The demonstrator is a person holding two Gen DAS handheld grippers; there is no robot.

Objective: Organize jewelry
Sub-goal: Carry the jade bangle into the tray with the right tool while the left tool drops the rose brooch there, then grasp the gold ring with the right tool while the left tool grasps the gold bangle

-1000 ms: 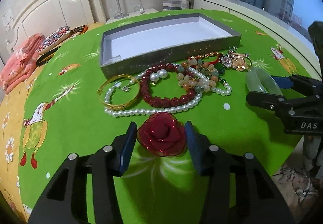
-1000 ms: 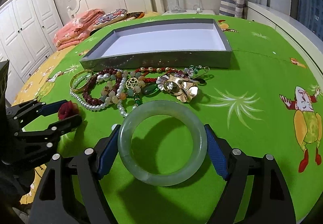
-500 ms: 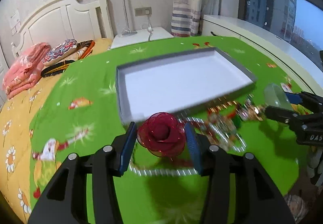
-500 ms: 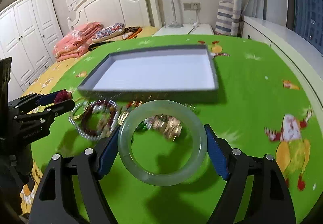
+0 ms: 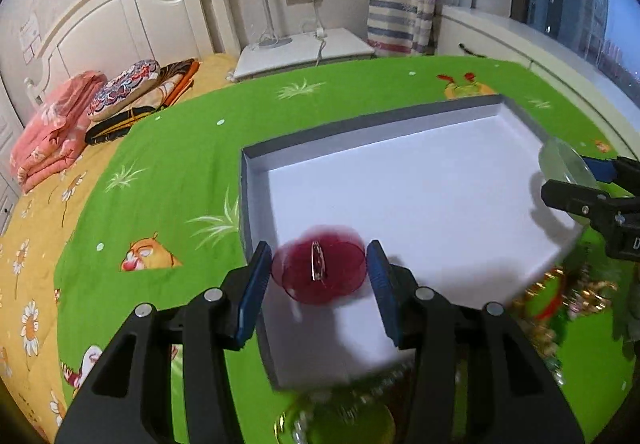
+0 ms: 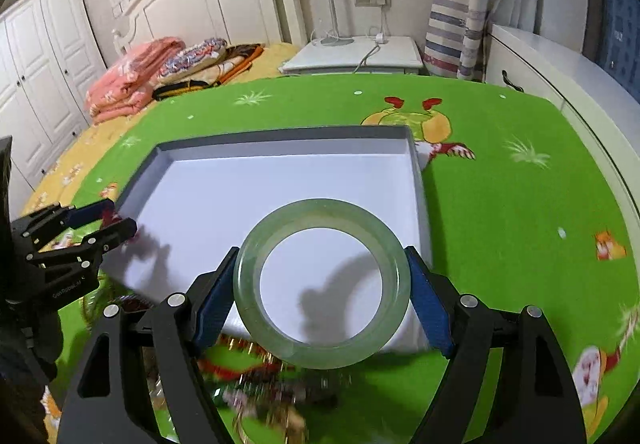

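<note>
My left gripper (image 5: pixel 318 272) is shut on a dark red rose brooch (image 5: pixel 319 270), its metal pin side facing the camera, held above the near left corner of the grey tray (image 5: pixel 248 203) with a white floor. My right gripper (image 6: pixel 322 284) is shut on a pale green jade bangle (image 6: pixel 322 354) and holds it over the tray's (image 6: pixel 416 167) near right part. The right gripper and bangle also show in the left wrist view (image 5: pixel 568 167). The left gripper shows in the right wrist view (image 6: pixel 100 224). A blurred pile of beads and gold jewelry (image 6: pixel 264 384) lies in front of the tray.
The tray sits on a green cartoon-print bedspread (image 6: pixel 500 203). Folded pink and patterned bedding (image 5: pixel 80 111) lies by the headboard at the far left. A white nightstand (image 5: pixel 304 51) stands behind the bed. More jewelry (image 5: pixel 560 292) lies right of the tray's front.
Both grippers lifted their pieces off the bedspread and moved forward over the tray. The rose brooch has turned between the left fingers, pin side now showing.
</note>
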